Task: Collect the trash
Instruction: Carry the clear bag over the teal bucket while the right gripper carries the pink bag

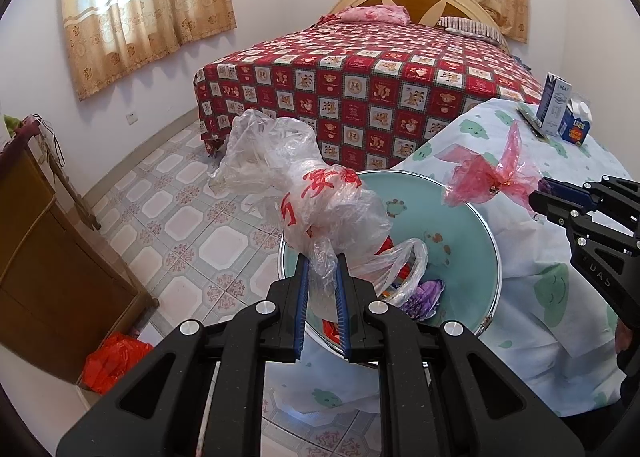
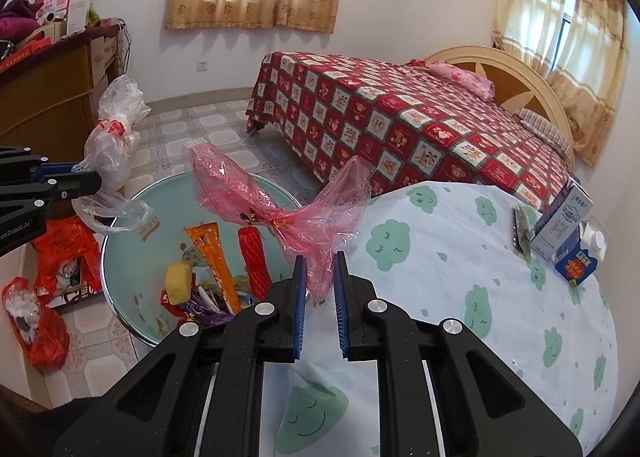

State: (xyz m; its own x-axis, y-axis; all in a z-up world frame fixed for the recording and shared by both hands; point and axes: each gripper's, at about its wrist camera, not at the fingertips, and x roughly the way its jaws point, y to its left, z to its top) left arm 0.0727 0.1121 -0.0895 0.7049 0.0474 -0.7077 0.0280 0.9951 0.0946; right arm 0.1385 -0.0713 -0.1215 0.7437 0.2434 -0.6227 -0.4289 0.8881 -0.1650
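My left gripper (image 1: 323, 259) is shut on a crumpled clear plastic bag with red print (image 1: 320, 197), held up over the round teal basin (image 1: 460, 217). The same bag (image 2: 114, 137) and left gripper (image 2: 86, 177) show at the left of the right wrist view. My right gripper (image 2: 320, 257) is shut on a pink cellophane wrapper (image 2: 280, 197), which hangs above the basin's rim (image 2: 120, 225) beside the table; the wrapper (image 1: 488, 173) and right gripper (image 1: 540, 193) show at the right of the left wrist view. Inside the basin lie an orange wrapper (image 2: 216, 261), a red mesh sleeve (image 2: 254, 261), a yellow sponge (image 2: 179, 283) and a purple wrapper (image 2: 200, 309).
A table under a white cloth with green clouds (image 2: 460, 277) carries two cartons (image 2: 560, 233) and a dark strip (image 2: 520, 233). A bed with a red checked cover (image 2: 400, 117) stands behind. A wooden cabinet (image 1: 40, 237) and red bags (image 2: 64, 257) sit on the tiled floor at the left.
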